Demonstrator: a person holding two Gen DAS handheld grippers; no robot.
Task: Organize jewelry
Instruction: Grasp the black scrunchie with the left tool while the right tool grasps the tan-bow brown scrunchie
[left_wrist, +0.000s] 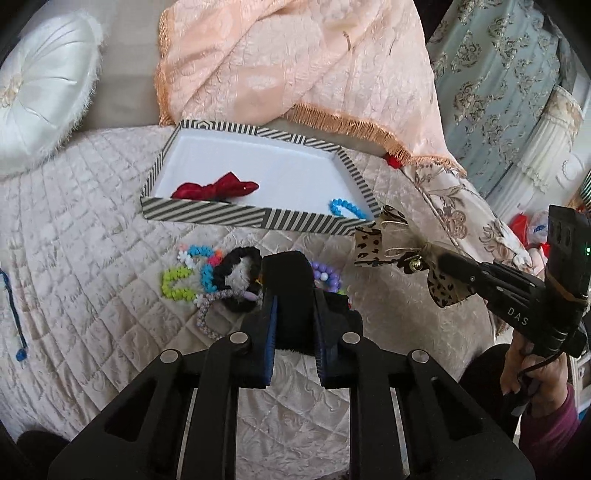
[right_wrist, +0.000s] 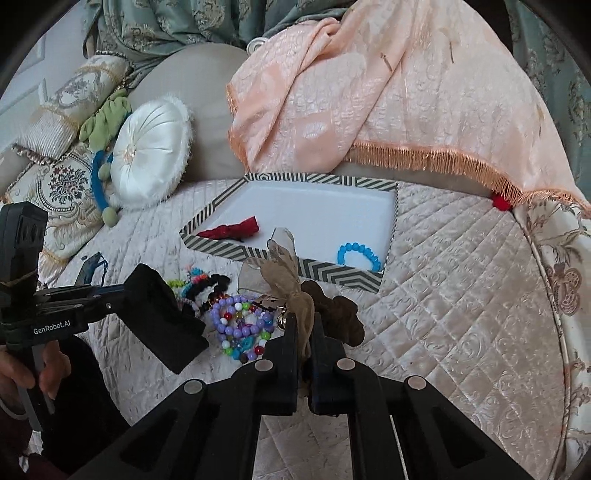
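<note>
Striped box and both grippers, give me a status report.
Left gripper shut on black pouch. Right gripper shut on leopard bow, near striped box. Box holds red bow, blue bracelet. Path clear.

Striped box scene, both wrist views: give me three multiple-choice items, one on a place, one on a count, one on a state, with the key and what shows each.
1. Where does the blue bead bracelet lie?
A. In the striped box, near its front right corner
B. On the quilt beside the purple beads
C. On the white round pillow

2. How many items lie inside the striped box?
A. None
B. Two
C. Five

3. What is the right gripper doing?
A. Hanging open, holding nothing
B. Shut on the leopard-print bow
C. Shut on the red bow

Key: 1 A, the bracelet sits on the box's white floor by that corner. 2 B, only the red bow and the blue bracelet lie there. 3 B, the left wrist view shows the bow pinched between its jaws, above the quilt.
</note>
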